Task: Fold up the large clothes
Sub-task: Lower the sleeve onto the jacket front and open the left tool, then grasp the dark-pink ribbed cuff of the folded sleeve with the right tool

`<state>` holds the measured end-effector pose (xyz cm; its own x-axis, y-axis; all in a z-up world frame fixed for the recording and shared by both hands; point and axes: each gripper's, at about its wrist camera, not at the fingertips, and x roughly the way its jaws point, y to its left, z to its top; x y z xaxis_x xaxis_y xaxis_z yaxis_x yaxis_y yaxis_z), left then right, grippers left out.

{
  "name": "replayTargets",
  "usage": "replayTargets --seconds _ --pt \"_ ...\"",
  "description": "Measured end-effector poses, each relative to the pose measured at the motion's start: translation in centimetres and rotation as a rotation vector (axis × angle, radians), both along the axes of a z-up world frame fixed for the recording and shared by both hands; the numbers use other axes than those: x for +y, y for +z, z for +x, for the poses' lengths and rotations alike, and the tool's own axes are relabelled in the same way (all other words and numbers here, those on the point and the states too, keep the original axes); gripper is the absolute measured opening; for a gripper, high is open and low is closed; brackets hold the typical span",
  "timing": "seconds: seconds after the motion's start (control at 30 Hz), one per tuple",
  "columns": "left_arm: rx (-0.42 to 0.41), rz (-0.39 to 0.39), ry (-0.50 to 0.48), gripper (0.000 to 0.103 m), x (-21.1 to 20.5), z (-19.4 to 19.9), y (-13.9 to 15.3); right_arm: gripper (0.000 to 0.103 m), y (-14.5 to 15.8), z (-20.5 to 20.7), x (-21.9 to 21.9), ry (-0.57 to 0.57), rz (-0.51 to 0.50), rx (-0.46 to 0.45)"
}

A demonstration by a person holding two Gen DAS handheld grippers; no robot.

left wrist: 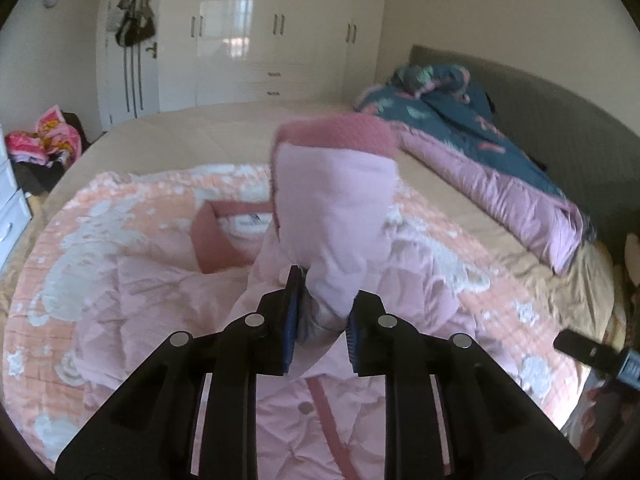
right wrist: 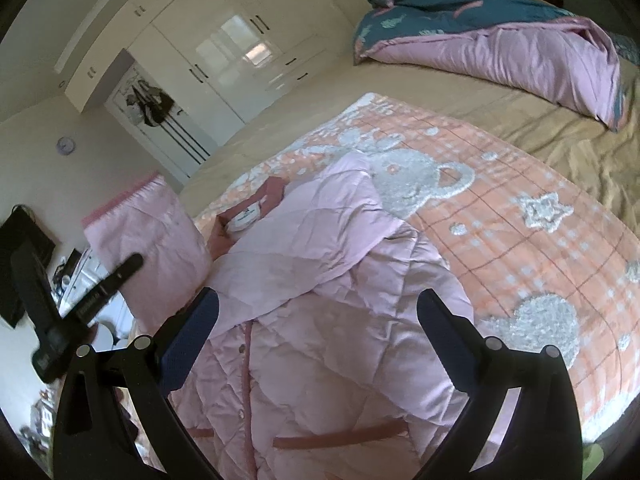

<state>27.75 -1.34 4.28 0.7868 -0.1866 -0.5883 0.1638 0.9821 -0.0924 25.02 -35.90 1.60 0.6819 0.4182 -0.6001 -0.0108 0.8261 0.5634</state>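
Two hand-held grippers: your left one (left wrist: 320,312) pinches the jacket's sleeve (left wrist: 336,208), cuff up at twelve o'clock. Your right one (right wrist: 318,308) gapes wide over the jacket (right wrist: 320,360) on the bed (right wrist: 560,128).

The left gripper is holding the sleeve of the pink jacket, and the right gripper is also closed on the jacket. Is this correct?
Not fully. The left gripper does pinch the sleeve of the pink jacket, as the left wrist view shows. But the right gripper is not closed: the right wrist view shows its fingers spread wide above the jacket, holding nothing.
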Motion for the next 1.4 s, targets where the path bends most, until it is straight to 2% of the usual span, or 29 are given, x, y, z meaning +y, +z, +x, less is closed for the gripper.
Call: replayTargets --seconds 0.27,0.37,0.43,0.57,0.7,0.77,0.83,0.87,1.0,1.07,1.17,1.4 --pt "0.103 0.085 -0.07 0.019 -3.6 0.9 -3.9 0.099 -0.7 0.1 -2.3 -0.06 0.026 0.026" --pt "0.133 0.113 -0.09 0.024 -4.7 1.1 -5.0 0.099 -0.7 0.0 -2.9 -0.074 0.031 0.032" --pt "0.158 0.117 -0.107 0.035 -5.2 1.3 -5.7 0.099 -0.7 0.0 -3.3 -0.081 0.031 0.033" --pt "0.206 0.154 -0.121 0.041 -6.2 1.4 -6.6 0.099 -0.9 0.0 -3.7 -0.089 0.032 0.039" --pt "0.258 0.187 -0.129 0.061 -6.4 1.1 -7.5 0.099 -0.9 0.0 -3.8 -0.091 0.034 0.043" --pt "0.271 0.186 -0.135 0.066 -6.3 0.9 -7.7 0.099 -0.9 0.0 -3.7 -0.09 0.035 0.046" --pt "0.284 0.185 -0.142 0.077 -6.0 0.4 -7.8 0.099 -1.0 0.1 -3.5 -0.085 0.035 0.05" --pt "0.288 0.182 -0.145 0.079 -6.0 0.3 -7.9 0.099 -1.1 0.1 -3.4 -0.081 0.035 0.052" --pt "0.328 0.09 -0.176 0.092 -4.8 -1.0 -7.5 0.099 -1.2 0.3 -2.7 -0.067 0.027 0.056" --pt "0.329 0.059 -0.188 0.092 -4.2 -1.7 -7.2 0.099 -1.4 0.4 -2.3 -0.06 0.024 0.059" --pt "0.313 0.051 -0.177 0.093 -2.8 -2.7 -6.8 0.099 -1.8 0.7 -1.3 -0.039 0.019 0.073" --pt "0.269 0.034 -0.029 0.094 3.3 -3.0 -5.2 0.099 -3.2 1.4 3.5 0.068 -0.001 0.113"
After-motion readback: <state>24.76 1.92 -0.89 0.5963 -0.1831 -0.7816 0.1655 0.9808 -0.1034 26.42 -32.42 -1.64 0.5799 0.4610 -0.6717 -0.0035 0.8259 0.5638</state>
